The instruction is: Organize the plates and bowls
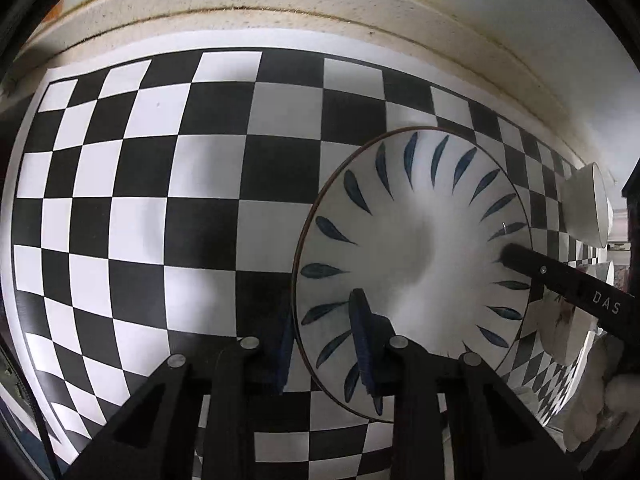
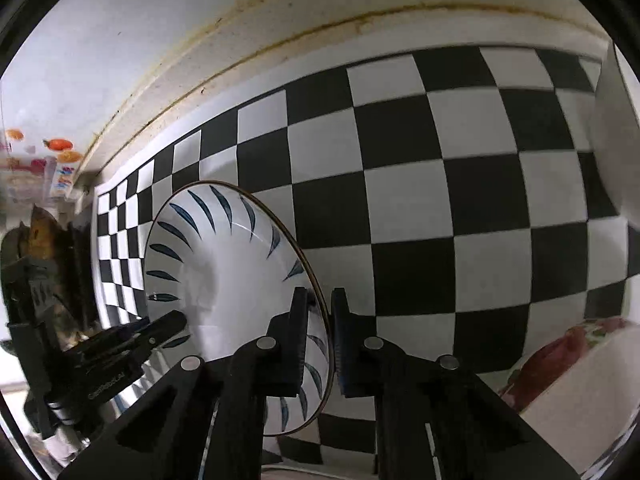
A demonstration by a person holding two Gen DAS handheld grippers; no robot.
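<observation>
A white plate with dark blue leaf marks point(image 1: 412, 248) is held up over the checkered mat point(image 1: 160, 184). My left gripper point(image 1: 324, 340) is shut on the plate's near rim, one finger inside and one behind. My right gripper point(image 2: 322, 320) is shut on the opposite rim of the same plate point(image 2: 232, 272). The right gripper's finger shows in the left wrist view point(image 1: 560, 280), and the left gripper shows in the right wrist view point(image 2: 132, 340).
A white bowl point(image 1: 592, 208) stands at the mat's right edge; it also shows in the right wrist view point(image 2: 616, 140). A flowered plate point(image 1: 560, 328) lies below it, seen too in the right wrist view point(image 2: 580, 376). A stained cream ledge point(image 1: 320, 4) runs behind the mat.
</observation>
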